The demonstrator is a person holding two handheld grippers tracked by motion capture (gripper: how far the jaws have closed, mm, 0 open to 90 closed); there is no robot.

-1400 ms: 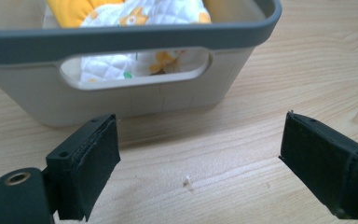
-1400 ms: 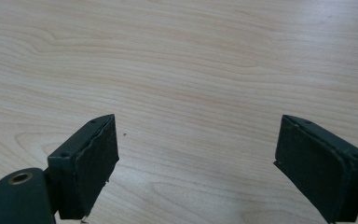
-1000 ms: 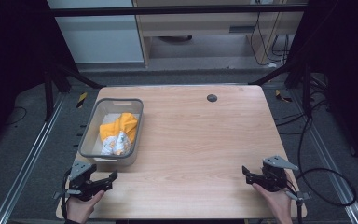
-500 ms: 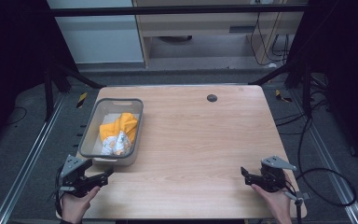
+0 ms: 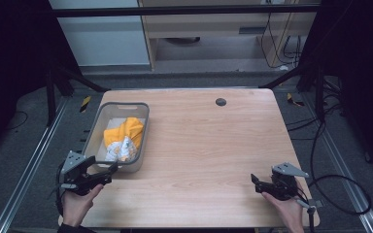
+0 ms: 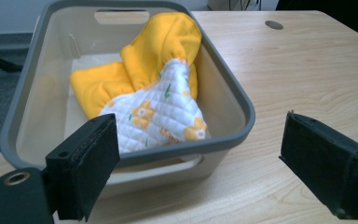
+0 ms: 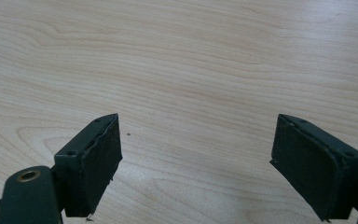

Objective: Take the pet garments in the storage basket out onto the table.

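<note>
A wooden table (image 5: 199, 145) has a grey bin (image 5: 108, 112) at about 9 o'clock on its top. Inside the bin lies a soft cloth thing (image 5: 122, 139), yellow on one side and white with little flowers on the other. It leans up against the bin's right wall. The left gripper (image 5: 110, 169) sits at 7 o'clock, held in a hand (image 5: 76, 203), just at the near end of the bin. Its jaws are spread wide and hold nothing. The right gripper (image 5: 253, 181) is at 5 o'clock, well apart from the bin, over bare wood. Its jaws are spread wide too and hold nothing. A small dark round hole (image 5: 220, 102) is at 12 o'clock.
</note>
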